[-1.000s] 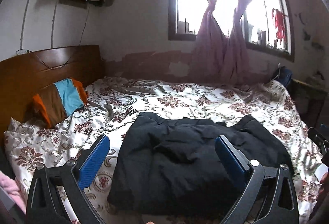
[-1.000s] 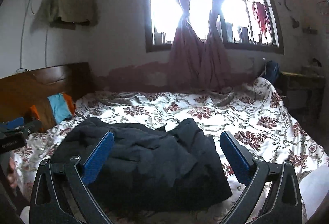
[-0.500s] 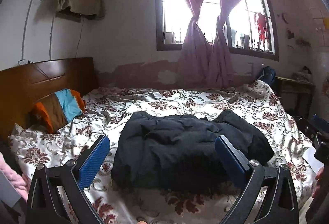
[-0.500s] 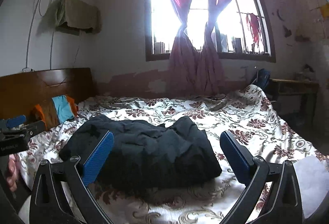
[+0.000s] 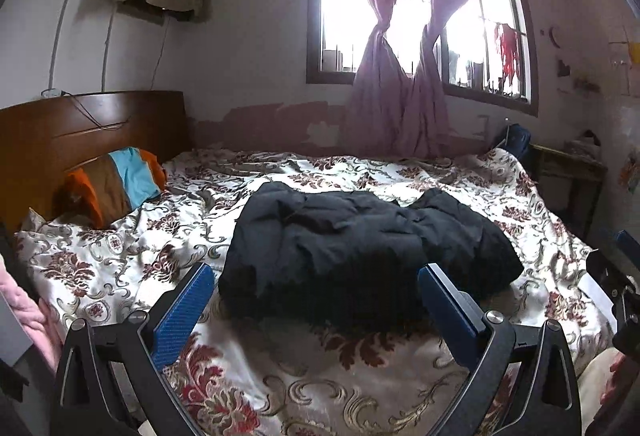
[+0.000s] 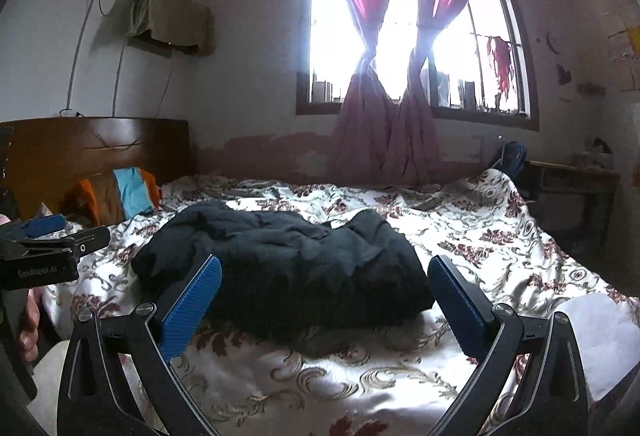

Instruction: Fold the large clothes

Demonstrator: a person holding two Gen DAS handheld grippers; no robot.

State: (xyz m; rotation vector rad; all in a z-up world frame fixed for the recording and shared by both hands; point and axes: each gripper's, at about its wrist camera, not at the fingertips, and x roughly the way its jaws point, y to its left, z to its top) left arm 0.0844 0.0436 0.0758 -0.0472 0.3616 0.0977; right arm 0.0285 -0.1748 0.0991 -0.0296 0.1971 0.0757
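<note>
Jacket (image 5: 360, 248): black, puffy, crumpled in a rough bundle mid-bed (image 5: 280, 388). Likely soft, bulky, light for its bulk, slick shell; best pinched at hem or a near corner. Left gripper (image 5: 316, 310) and right gripper (image 6: 326, 306) both spread wide, holding nothing, short of it.

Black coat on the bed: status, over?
Left gripper open, right gripper open, both empty. Black coat bundled on floral bedspread, untouched. Nothing between grippers and coat.
</note>
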